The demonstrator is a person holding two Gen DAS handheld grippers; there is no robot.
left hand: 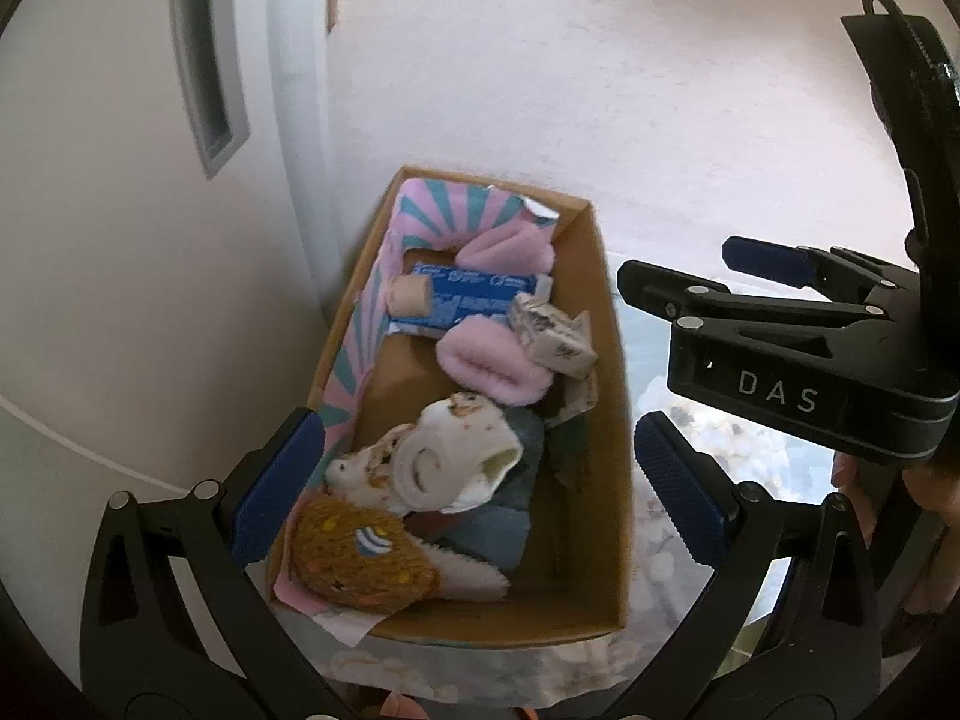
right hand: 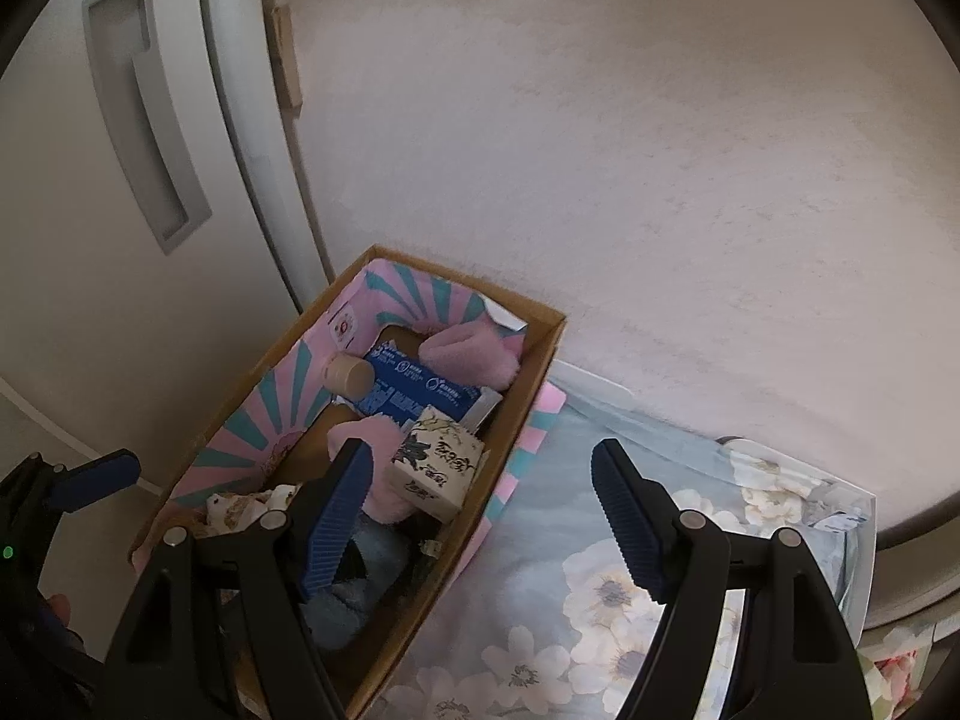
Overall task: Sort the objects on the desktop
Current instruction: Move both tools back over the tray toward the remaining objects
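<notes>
The cardboard box [left hand: 600, 420] sat at the desk's [right hand: 600, 540] corner, tight against the white door [left hand: 120, 300] and wall [right hand: 600, 180]; floral cloth beside it lay open. The left tool [left hand: 474, 492] hung wide open over the box, gripping nothing. The right tool [right hand: 480, 516] angled down, half open and empty, straddling the box's edge. Inside: fuzzy pink slippers [left hand: 486, 372], a blue tube [left hand: 468, 294], a tissue pack [right hand: 435, 468] and a knitted brown toy [left hand: 354, 552].

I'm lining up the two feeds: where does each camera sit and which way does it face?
Left wrist: on the left tool, looking down into the cardboard box; the right tool shows.
Right wrist: on the right tool, over the box's edge and floral cloth; the left tool's tip shows.
Shared: box, blue packet.
</notes>
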